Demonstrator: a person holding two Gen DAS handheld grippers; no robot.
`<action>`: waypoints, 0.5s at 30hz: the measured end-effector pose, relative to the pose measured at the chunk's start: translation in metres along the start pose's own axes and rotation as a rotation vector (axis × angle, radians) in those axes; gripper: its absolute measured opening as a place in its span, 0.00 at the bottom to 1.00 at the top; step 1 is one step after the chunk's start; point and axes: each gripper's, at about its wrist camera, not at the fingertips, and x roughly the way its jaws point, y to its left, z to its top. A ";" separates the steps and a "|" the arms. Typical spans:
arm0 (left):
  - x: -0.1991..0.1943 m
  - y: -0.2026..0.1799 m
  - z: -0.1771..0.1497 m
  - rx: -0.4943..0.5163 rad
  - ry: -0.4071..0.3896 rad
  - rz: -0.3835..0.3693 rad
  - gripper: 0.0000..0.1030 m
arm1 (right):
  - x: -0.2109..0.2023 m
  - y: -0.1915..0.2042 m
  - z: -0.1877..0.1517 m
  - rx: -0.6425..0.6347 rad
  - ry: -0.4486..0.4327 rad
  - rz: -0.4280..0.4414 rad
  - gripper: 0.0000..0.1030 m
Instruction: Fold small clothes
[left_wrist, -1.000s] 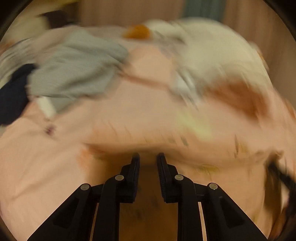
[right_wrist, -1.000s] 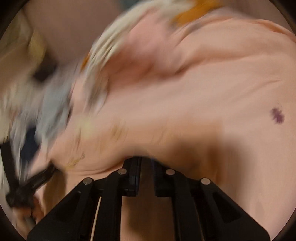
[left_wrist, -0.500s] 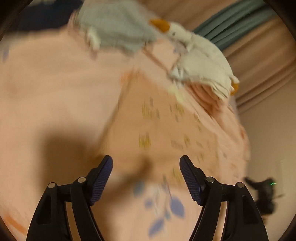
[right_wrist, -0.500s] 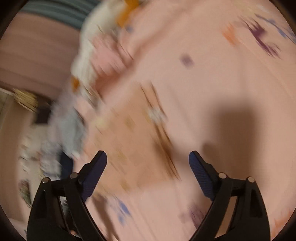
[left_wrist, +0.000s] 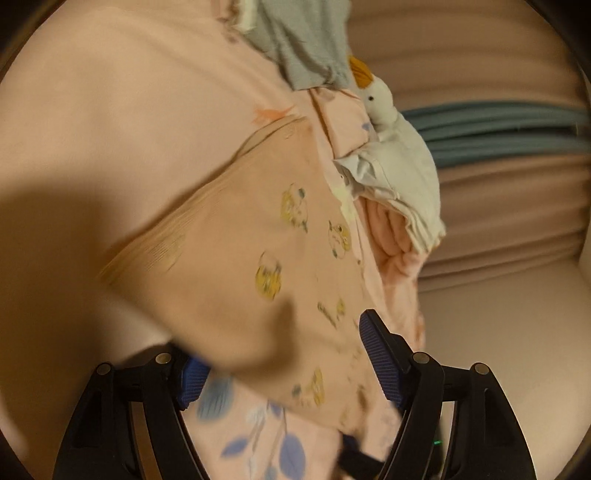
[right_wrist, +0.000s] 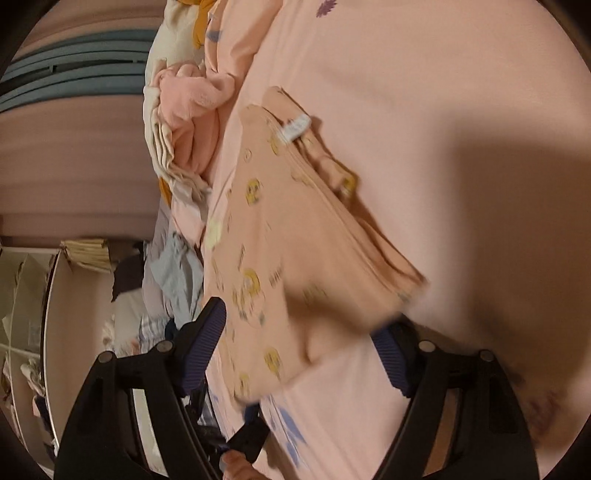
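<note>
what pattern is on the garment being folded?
Peach garment with small yellow cartoon-like prints, too blurred to identify. Clearest in the left wrist view.

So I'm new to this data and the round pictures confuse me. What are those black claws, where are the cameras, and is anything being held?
The claws are two-finger grippers that a person holds, one in each hand. A wide-angle camera on each looks forward along its fingers, so one picture comes from the left gripper and one from the right gripper.

Both look at a bed under a pink sheet. On it lies a small peach garment with yellow prints, folded. Further off are a white goose toy, a grey garment and a pink bundle.

Nothing is held. Both grippers have just opened and their jaws stand wide around the garment's corners, though the picture there is blurred.
</note>
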 end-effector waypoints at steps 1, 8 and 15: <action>0.004 -0.004 0.001 0.033 -0.008 0.017 0.72 | 0.004 0.005 0.002 -0.013 -0.018 -0.002 0.73; 0.005 -0.003 0.003 0.202 -0.112 0.245 0.09 | 0.022 -0.008 0.019 -0.187 -0.070 -0.009 0.07; -0.048 -0.052 -0.018 0.341 -0.196 0.237 0.05 | -0.055 0.033 0.014 -0.292 -0.112 0.129 0.07</action>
